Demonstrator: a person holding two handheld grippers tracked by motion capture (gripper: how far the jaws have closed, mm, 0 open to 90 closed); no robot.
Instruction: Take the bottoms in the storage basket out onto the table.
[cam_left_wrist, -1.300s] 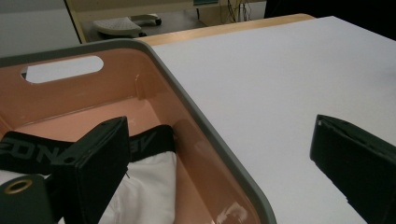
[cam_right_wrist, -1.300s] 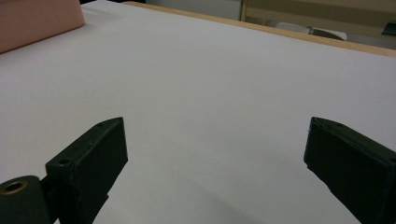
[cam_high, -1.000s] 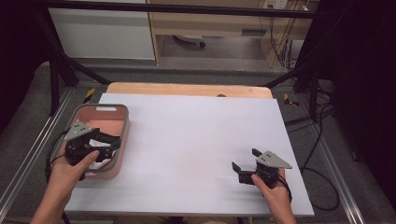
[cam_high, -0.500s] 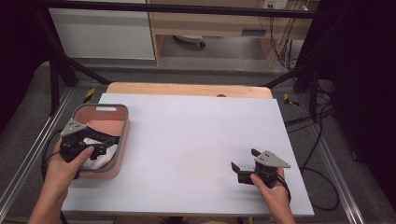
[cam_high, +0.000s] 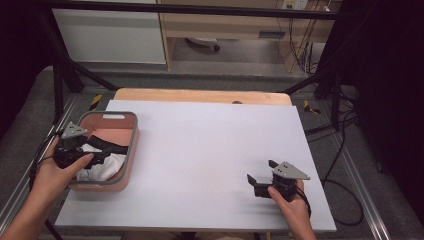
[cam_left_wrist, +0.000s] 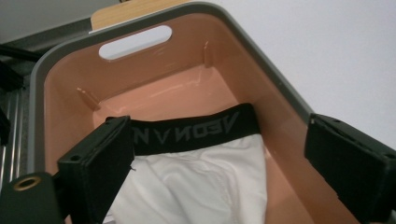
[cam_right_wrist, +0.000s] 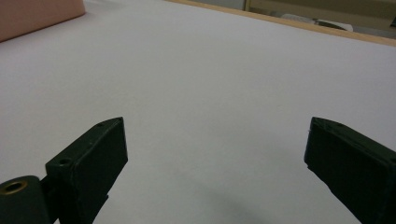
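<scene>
Cloth, soft and light: the white underwear (cam_left_wrist: 196, 186) lies crumpled low in the left gripper view, inside the pink bin (cam_left_wrist: 187, 37), and would sag wherever pinched. The black waistband (cam_left_wrist: 187, 133) across the middle of that frame looks the firmest place to grip. The left claw (cam_left_wrist: 224, 149) hangs spread over the garment, holding nothing. In the high view, the right claw (cam_high: 261, 181) rests spread at lower right on the white counter (cam_high: 210, 145), wrist low, well apart from the bin.
</scene>
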